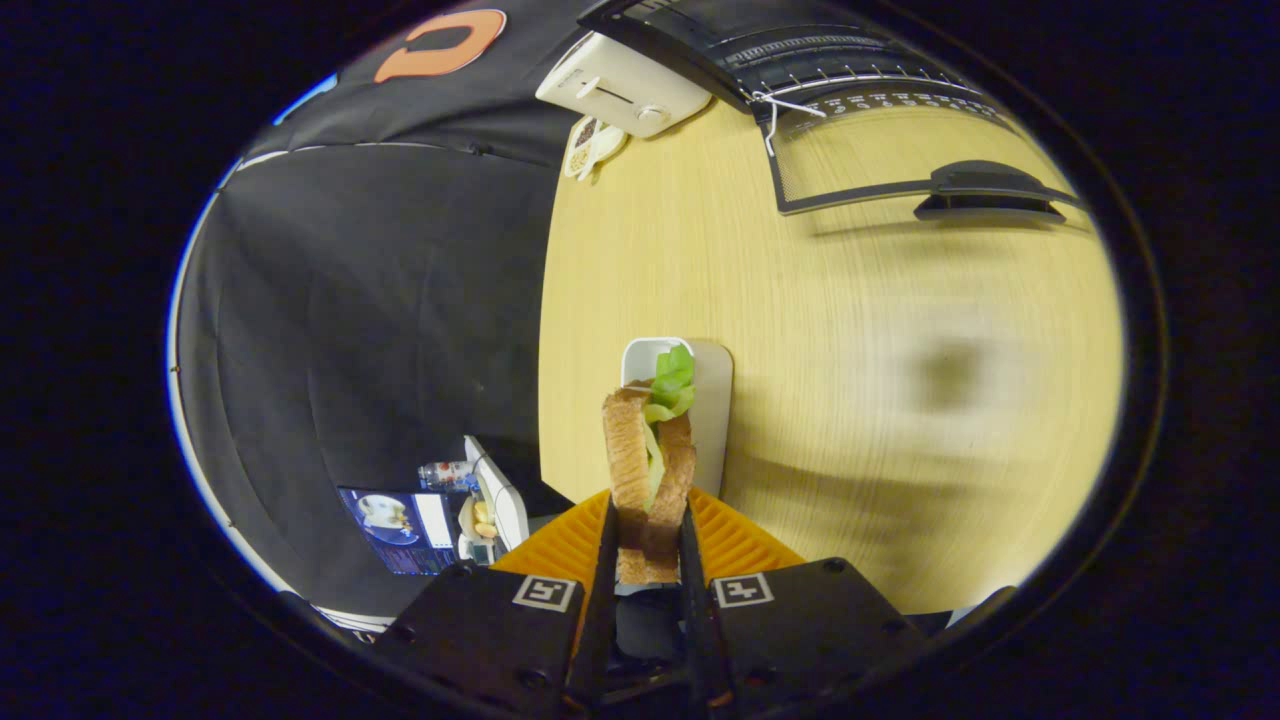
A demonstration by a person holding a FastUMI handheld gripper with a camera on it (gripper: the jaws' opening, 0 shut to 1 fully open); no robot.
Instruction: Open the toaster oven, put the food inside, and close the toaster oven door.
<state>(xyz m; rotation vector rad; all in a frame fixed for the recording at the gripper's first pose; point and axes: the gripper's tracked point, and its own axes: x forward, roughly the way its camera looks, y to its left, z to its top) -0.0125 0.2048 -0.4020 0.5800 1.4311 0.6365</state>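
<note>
Gripper view | sandwich [648,470] pinched between claw [648,545] fingers; oven door [900,150] beyond

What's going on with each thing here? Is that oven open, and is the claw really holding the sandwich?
claw: shut on the sandwich, both fingers pressing its sides.
sandwich: held off the table, lettuce sticking out the far end.
oven door: open, folded down over the table.
tray: on the table just beyond the sandwich, nothing visible in it.
toaster: standing at the table's far edge, untouched.
</note>
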